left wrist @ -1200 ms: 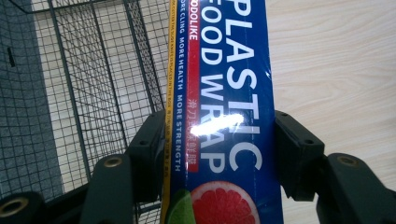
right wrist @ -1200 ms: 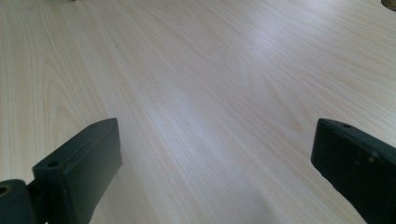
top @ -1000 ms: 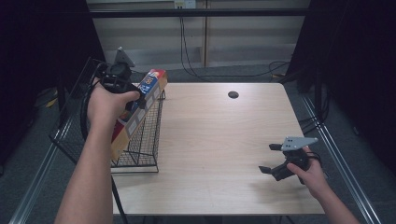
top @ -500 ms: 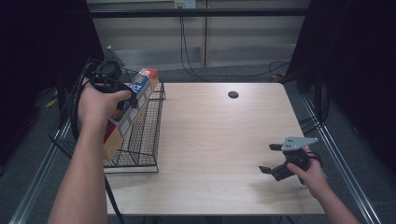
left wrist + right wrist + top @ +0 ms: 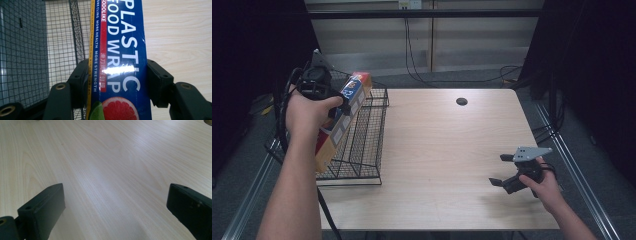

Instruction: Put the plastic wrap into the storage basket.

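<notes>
One box in hand | we grip plastic wrap box [image 5: 120, 62] w/ left gripper [image 5: 117, 75], jaws clamped on it | box over wire basket [image 5: 362, 150], not set down yet | right gripper [image 5: 112, 207] jaws wide, nothing held, idle on table [image 5: 447, 150]

The box [image 5: 120, 60] carries all the readable print, seen in the left hand-held gripper view. Large white letters on its blue face read "PLASTIC FOOD WRAP", running from 12 o'clock toward 6 o'clock. On a red strip at the 9 o'clock side stands "GODOLIKE" with Chinese characters below it, too small to make out. Beside that, small white print reads "MORE CLING MORE HEALTH MORE STRENGTH". The tiny print on the yellow edge is illegible.
</notes>
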